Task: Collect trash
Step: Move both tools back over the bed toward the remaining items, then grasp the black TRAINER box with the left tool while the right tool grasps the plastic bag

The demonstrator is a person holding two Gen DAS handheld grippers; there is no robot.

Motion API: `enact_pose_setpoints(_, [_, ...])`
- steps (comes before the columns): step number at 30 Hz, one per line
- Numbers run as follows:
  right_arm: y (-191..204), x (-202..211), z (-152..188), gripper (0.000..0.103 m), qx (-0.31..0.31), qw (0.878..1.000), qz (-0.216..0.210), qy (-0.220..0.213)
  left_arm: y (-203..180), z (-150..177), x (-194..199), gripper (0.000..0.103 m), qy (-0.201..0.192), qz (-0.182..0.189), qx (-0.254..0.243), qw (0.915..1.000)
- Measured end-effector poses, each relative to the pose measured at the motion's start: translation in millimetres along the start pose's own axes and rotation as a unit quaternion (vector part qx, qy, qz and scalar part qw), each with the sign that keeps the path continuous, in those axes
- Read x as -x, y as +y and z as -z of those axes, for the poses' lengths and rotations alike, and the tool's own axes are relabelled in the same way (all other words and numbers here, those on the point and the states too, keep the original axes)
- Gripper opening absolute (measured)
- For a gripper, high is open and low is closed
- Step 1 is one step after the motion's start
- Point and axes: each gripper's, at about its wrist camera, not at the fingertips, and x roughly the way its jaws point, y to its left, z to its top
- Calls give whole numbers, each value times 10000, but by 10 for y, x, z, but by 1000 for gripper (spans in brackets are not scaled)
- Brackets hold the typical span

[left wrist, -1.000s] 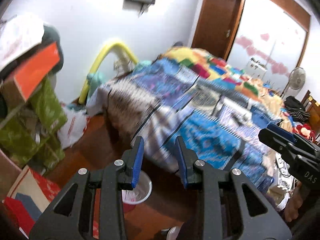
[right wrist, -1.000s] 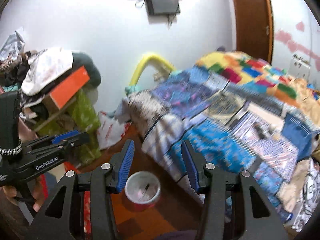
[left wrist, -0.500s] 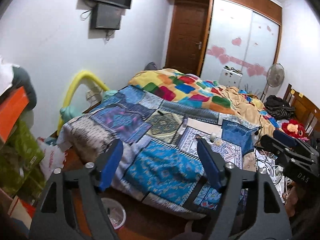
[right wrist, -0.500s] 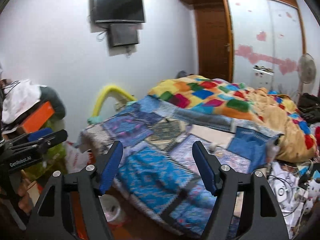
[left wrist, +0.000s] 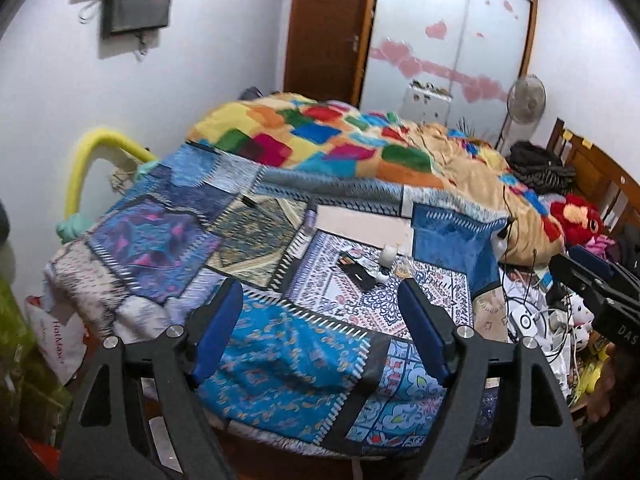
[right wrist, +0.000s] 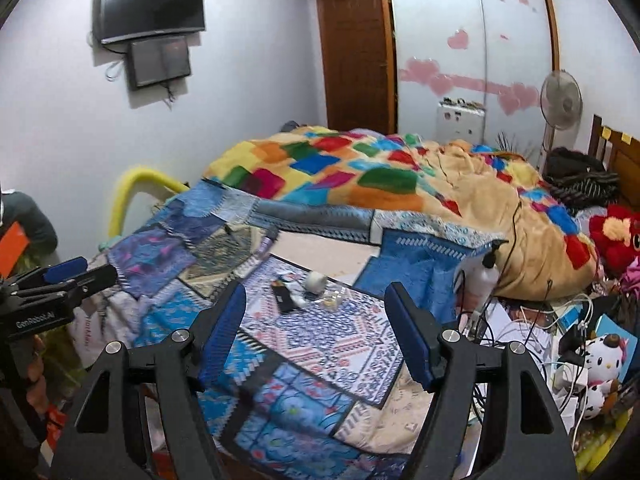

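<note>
Small litter lies on the patterned bedspread: a black flat wrapper [right wrist: 282, 298] [left wrist: 357, 275], a white tape roll [right wrist: 315, 281] [left wrist: 387, 255], a small white scrap [right wrist: 299, 301] and a clear crumpled wrapper [right wrist: 331, 300] [left wrist: 402, 271]. My right gripper [right wrist: 316, 334] is open and empty, held above the bed's near end, short of the litter. My left gripper [left wrist: 322, 334] is open and empty, also above the near end; it shows at the left edge of the right wrist view [right wrist: 60, 276]. The right gripper shows in the left wrist view [left wrist: 592, 276].
The bed [right wrist: 328, 344] fills the middle, with a colourful quilt [right wrist: 360, 176] behind. A pump bottle [right wrist: 482, 276], cables [right wrist: 532, 320] and plush toys [right wrist: 600, 360] crowd the right side. A fan [right wrist: 560, 100], wardrobe [right wrist: 472, 40] and wall TV [right wrist: 152, 8] stand behind.
Both grippers have lifted from the floor by the red-rimmed bin up over the bed and opened wider. The bin has dropped out of view; the litter on the bed has come into view.
</note>
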Motion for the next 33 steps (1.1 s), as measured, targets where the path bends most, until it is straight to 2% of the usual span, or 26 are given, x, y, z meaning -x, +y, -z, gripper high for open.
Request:
enact_pose_setpoints(5, [-196,-479,69,69,-40,9994,38,342,-80,16,-593,79,315,184,3,9993])
enact_pose_setpoints(11, [-317,-1103,200,68,-89,9964,87,841,-111,40,-1274,79,596,145,-42,9981])
enact_pose_setpoints(16, [-440,-1604,362,68,-429,9906,-146,1290,-95,76,-1829,79,890,229,83,9957])
enact_pose_setpoints(20, [-465,-1865,382,67,-480,9896,-160,1345,-121,108,-2174,79,1045,170,45,9944])
enact_pose_setpoints(22, [-479,-1999,365,64,-556,9889,-277,1351,-120,127,-2292,79,1072,146,24,9941])
enact_pose_setpoints(29, [-399,-2474,403,40,-556,9833,-491,1662,-93,145,-2573,79,1174,112,63,9930])
enact_pose_setpoints(32, [-373,-2510,407,37,-638,9832,-500,1636,-92,143,-2612,79,1139,118,59,9934])
enact_pose_setpoints(33, [-361,-2516,405,33,-661,9826,-557,1646,-101,145,-2631,79,1146,133,54,9933])
